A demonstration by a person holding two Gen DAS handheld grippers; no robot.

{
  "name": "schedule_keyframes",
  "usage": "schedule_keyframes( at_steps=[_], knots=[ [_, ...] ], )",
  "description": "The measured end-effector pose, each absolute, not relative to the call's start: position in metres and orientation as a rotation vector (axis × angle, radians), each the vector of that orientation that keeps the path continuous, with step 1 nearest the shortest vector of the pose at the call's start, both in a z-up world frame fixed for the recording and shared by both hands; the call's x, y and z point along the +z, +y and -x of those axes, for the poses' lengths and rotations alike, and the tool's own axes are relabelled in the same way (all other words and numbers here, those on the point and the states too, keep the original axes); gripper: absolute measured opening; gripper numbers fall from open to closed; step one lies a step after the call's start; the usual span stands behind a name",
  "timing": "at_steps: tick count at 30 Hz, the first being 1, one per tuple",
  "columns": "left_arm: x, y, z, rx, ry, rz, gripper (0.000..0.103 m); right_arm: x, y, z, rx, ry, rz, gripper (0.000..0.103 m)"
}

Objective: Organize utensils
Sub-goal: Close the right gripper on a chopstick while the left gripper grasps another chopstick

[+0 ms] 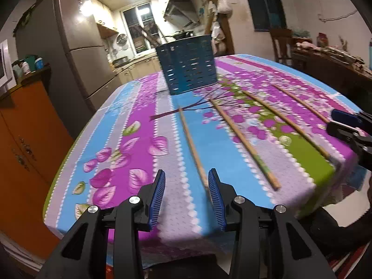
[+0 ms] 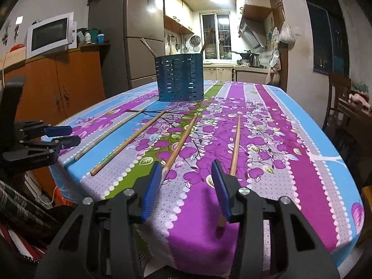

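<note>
Lying side by side on the flowered tablecloth (image 2: 290, 139): four wooden chopsticks (image 2: 179, 143), thin ends toward the blue slotted utensil holder (image 2: 179, 79) (more sticks already poking out). Left gripper (image 1: 187, 197) part-open, gripping nothing, leftmost chopstick (image 1: 191, 148) just inside its right pad. Right gripper (image 2: 186, 186) likewise part-open over the cloth, rightmost chopstick (image 2: 236, 146) passing behind its right finger, contact unclear.

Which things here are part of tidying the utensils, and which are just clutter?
Job:
four chopsticks
blue holder

Lying about:
microwave
fridge
cups on orange cabinet
chair
</note>
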State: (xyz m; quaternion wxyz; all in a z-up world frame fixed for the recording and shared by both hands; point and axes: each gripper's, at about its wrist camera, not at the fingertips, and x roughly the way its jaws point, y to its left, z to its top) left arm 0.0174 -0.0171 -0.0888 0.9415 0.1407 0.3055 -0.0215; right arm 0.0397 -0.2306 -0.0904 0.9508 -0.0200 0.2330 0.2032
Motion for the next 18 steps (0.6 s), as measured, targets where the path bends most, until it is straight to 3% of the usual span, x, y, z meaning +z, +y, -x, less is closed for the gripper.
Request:
schedule_keyframes(
  at_steps=[6, 15, 18],
  knots=[
    [-0.092, -0.023, -0.010, -0.104, 0.608, -0.300, 0.041, -0.087, -0.220, -0.028, 0.380, 0.470, 0.083, 0.034],
    [-0.111, -0.015, -0.012, -0.143, 0.627, -0.241, 0.040, -0.089, -0.204, -0.021, 0.357, 0.503, 0.112, 0.034],
    [-0.113, -0.014, -0.010, -0.147, 0.610, -0.227, 0.040, -0.096, -0.198, -0.025, 0.341, 0.547, 0.134, 0.023]
  ],
)
